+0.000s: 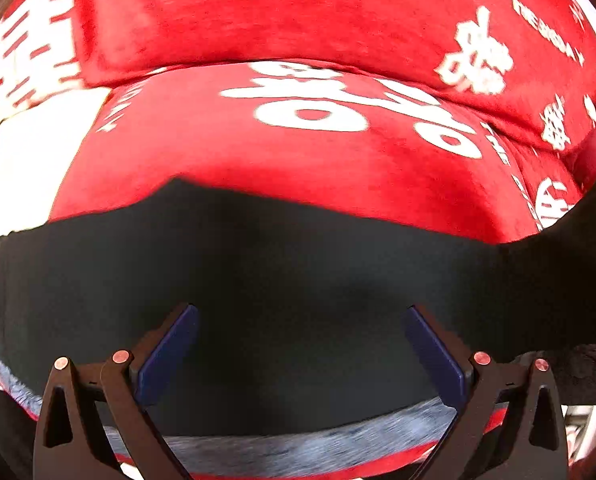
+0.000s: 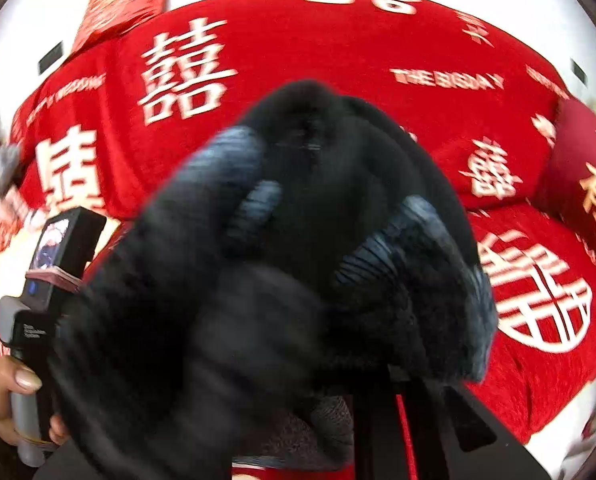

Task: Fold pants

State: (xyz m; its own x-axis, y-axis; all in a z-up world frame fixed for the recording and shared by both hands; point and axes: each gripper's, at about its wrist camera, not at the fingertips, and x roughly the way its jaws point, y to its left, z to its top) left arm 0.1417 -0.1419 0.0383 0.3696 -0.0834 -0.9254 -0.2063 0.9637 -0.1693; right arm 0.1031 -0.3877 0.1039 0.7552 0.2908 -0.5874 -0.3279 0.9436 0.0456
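Pants (image 1: pixel 282 280), black, lie spread over a red sofa cover (image 1: pixel 298 20) in the left wrist view, at the near edge of the seat cushion; their top edge runs uneven across the frame. A grey ribbed band (image 1: pixel 290 440) shows along the near edge, under the pants. Left gripper (image 1: pixel 299 344) has its jaws spread wide, blue pads (image 1: pixel 166 356) apart, hovering right over the black cloth with nothing between them.

Right wrist view: pants (image 2: pixel 298 240) bunched in a thick blurred wad that fills the centre, ribbed cuffs or waistband folds (image 2: pixel 377 260) visible in grey-black. The wad covers the right gripper's fingers; only dark finger bases (image 2: pixel 437 420) show at the bottom, so cannot tell how those jaws stand, though the cloth hangs lifted in front of the lens.

Writing: cover (image 2: pixel 337 60) carries white double-happiness characters 囍 (image 2: pixel 186 76), "THE BIG DAY" (image 2: pixel 449 78), and a blurred line at left that looks like "WEDDING". A darker red cushion (image 2: pixel 589 168) at the right edge has gold characters, one reads 有. Round white emblem (image 2: pixel 545 292) on the seat at right.

Left edge of the right wrist view: a person's hand (image 2: pixel 6 392) holds a grey handle with a small black camera (image 2: pixel 62 252), screen lit.
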